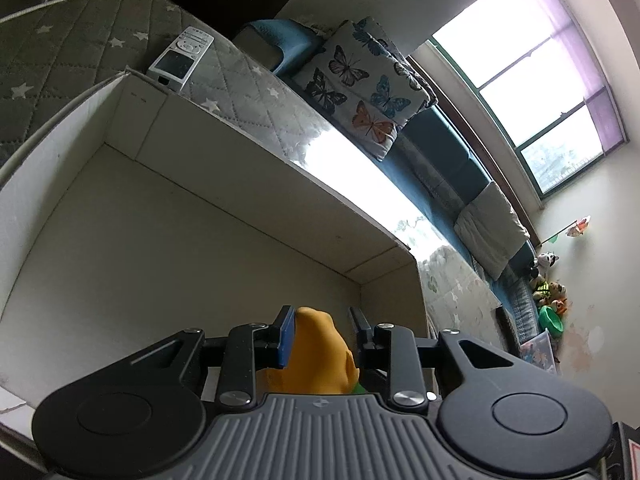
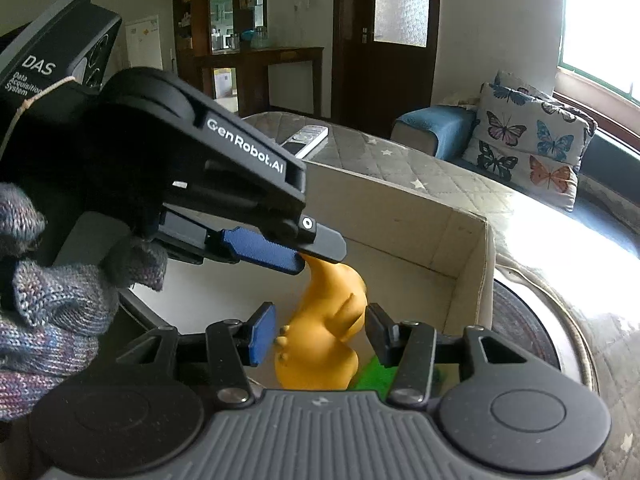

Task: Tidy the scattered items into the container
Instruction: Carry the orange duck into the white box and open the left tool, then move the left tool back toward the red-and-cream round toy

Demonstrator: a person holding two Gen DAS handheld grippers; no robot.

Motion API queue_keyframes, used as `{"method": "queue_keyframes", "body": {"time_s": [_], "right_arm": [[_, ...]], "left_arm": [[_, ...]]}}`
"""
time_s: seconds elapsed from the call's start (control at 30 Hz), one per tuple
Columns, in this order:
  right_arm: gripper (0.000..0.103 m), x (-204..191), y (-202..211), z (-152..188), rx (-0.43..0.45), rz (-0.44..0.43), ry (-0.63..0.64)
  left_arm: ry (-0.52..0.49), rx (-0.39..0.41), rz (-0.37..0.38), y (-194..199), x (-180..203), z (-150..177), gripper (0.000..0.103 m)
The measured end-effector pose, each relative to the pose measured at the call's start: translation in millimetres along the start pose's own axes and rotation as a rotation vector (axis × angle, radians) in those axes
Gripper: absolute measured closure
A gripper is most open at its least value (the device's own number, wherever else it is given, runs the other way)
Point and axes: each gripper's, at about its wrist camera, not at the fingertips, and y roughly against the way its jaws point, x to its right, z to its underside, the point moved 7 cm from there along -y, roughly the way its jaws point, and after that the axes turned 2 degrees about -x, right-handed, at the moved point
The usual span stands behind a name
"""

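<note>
Bright window (image 1: 532, 92), pale walls, blue sofa (image 1: 440, 152) with butterfly cushion (image 1: 360, 88) — dark wooden door (image 2: 384, 40) beyond.

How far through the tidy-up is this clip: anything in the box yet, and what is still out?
Done: nothing visibly lies in the white box; the floor that shows is bare. In hand: the left gripper holds the yellow toy above the box interior, while the right gripper sits open around the toy's lower body. Left: the remote control lies outside on the quilted mattress, beside the box's far corner. Other scattered items are not in view.
</note>
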Motion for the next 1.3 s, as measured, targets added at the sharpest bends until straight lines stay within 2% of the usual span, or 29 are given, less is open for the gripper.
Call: {"method": "queue_keyframes", "body": {"time_s": [0.43, 0.5, 0.57, 0.7, 1.3], "right_arm": [[0.052, -7, 50, 13, 0.077, 0.040, -0.045], [0.051, -9, 59, 16, 0.090, 0.048, -0.051], [0.044, -10, 68, 20, 0.103, 0.052, -0.058], [0.044, -14, 86, 28, 0.125, 0.066, -0.063], [0.043, -44, 129, 82, 0.129, 0.064, -0.104]], "left_arm": [[-0.109, 0.020, 0.011, 34, 24, 24, 0.073], [-0.124, 0.023, 0.014, 40, 27, 30, 0.073], [-0.139, 0.026, 0.016, 47, 30, 37, 0.073], [-0.175, 0.025, 0.014, 59, 36, 52, 0.073], [-0.246, 0.023, -0.029, 103, 23, 113, 0.072]]}}
